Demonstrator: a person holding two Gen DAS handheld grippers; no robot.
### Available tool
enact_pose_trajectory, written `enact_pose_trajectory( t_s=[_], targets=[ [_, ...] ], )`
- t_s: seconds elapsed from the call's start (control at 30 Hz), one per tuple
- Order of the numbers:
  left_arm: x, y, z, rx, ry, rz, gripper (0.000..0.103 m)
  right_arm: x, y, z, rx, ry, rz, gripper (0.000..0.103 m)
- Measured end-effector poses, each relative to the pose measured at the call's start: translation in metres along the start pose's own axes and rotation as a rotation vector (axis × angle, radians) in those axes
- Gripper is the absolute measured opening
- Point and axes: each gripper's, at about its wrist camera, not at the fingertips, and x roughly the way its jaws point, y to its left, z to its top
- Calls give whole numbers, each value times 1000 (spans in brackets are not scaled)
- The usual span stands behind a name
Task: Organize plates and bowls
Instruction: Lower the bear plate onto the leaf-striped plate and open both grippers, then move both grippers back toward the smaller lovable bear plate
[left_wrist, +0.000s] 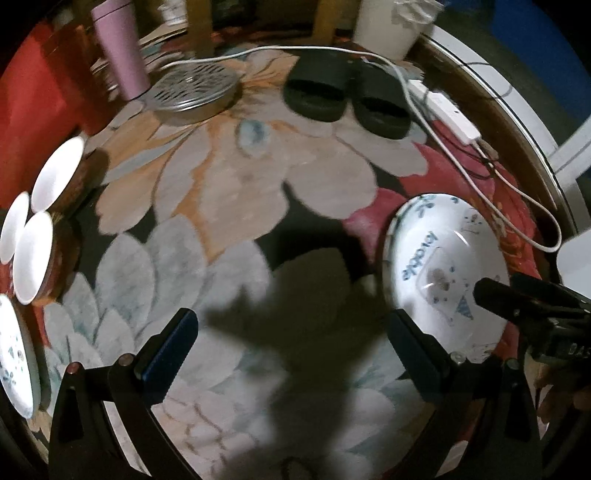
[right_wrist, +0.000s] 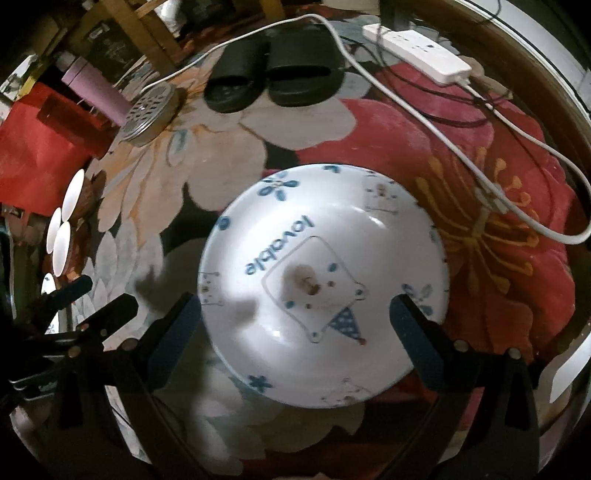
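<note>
Closest to the right wrist camera, the right gripper (right_wrist: 295, 332) hangs with its fingers spread wide on either side of a white plate (right_wrist: 325, 280) printed with blue flowers and the word "lovable", the pads clear of its rim. That plate lies on a flowered rug (left_wrist: 229, 192); the left gripper (left_wrist: 291, 350) stands just as wide over bare rug beside it, gripping nothing. Three small white bowls (left_wrist: 40, 225) cluster at the rug's left edge, with black slippers (left_wrist: 347, 96) and a white power strip (right_wrist: 417, 51) farther off.
</note>
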Motion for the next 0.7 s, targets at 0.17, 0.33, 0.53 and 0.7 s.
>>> enact_pose_trajectory(
  t_s=[0.17,0.33,0.53,0.7],
  targets=[
    [-8,21,-6,-34,-4,16,102,3,18,-1,-25,2,11,103],
    [-16,40,-13,-52,-5,34,102,6,37,-4,-51,7,21,103],
    [-22,66,-24,-89,-1,63,102,10,60,-6,-87,15,35,103],
    [-28,91,-34,-131,1,81,102,12,79,-10,-118,20,46,103]
  ],
)
